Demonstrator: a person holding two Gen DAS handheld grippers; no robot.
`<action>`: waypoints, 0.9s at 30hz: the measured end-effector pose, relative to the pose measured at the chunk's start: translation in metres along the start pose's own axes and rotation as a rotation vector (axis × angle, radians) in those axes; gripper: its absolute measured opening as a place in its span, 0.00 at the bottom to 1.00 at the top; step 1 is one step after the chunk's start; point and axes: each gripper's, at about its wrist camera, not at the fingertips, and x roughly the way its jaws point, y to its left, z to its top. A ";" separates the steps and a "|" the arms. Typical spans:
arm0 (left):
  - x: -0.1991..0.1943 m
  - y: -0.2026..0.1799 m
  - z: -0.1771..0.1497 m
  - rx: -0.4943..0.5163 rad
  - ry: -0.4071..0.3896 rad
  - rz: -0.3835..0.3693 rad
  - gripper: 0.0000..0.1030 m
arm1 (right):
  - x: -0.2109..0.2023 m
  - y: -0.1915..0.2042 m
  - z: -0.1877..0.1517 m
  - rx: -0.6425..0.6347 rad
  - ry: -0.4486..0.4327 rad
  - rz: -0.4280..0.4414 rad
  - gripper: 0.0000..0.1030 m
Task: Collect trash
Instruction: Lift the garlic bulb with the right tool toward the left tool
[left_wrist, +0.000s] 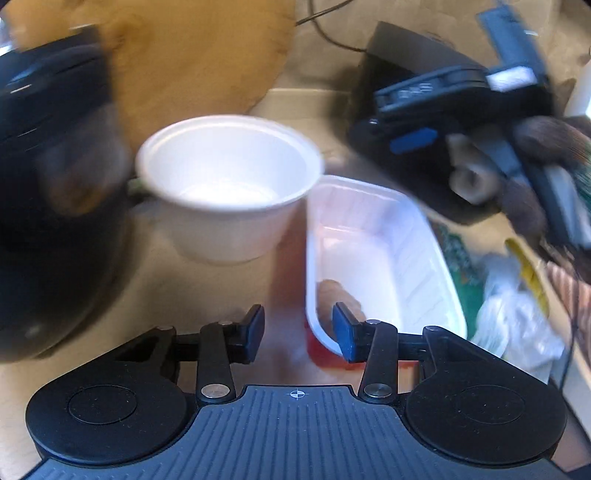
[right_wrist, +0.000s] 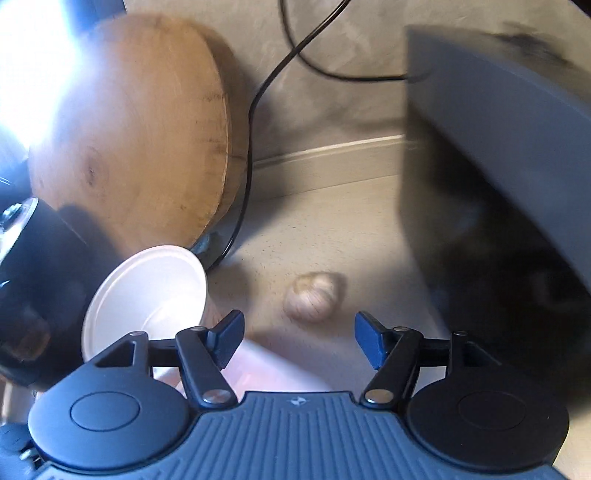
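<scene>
1. The left gripper is seen at the bottom of its own view, jaws parted. The rim of the white plastic tray passes just in front of its right pad; whether that pad touches the rim cannot be told, and nothing is pinched.
2. The tray is laid lengthwise on the pale counter, over something red at its near end. A brownish scrap is held in its near corner.
3. A white foam bowl stands upright just left of and beyond the tray, close beside it.
4. Crumpled white wrapping and a yellow strip are noted to the right of the tray.
5. The right gripper is seen blurred beyond the tray on the right, gripped by a hand.
6. In its own view the right gripper stands wide apart, with nothing between the pads.
7. A garlic bulb lies on the counter just beyond those fingertips, apart from them.
8. The foam bowl is seen to the left, tilted by the lens.
9. A round wooden board is propped behind the bowl.
10. A black cable trails along the wall beside the board.
11. A dark grey appliance fills the far right.
</scene>
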 end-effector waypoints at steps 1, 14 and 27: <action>-0.006 0.007 -0.003 -0.009 0.005 0.021 0.45 | 0.012 0.002 0.003 -0.010 0.015 -0.010 0.69; -0.081 0.071 -0.026 -0.153 -0.113 0.067 0.43 | 0.065 -0.002 0.014 0.065 0.073 -0.054 0.49; -0.102 0.056 -0.037 0.039 -0.053 -0.195 0.41 | -0.109 0.045 -0.085 0.049 -0.075 0.006 0.49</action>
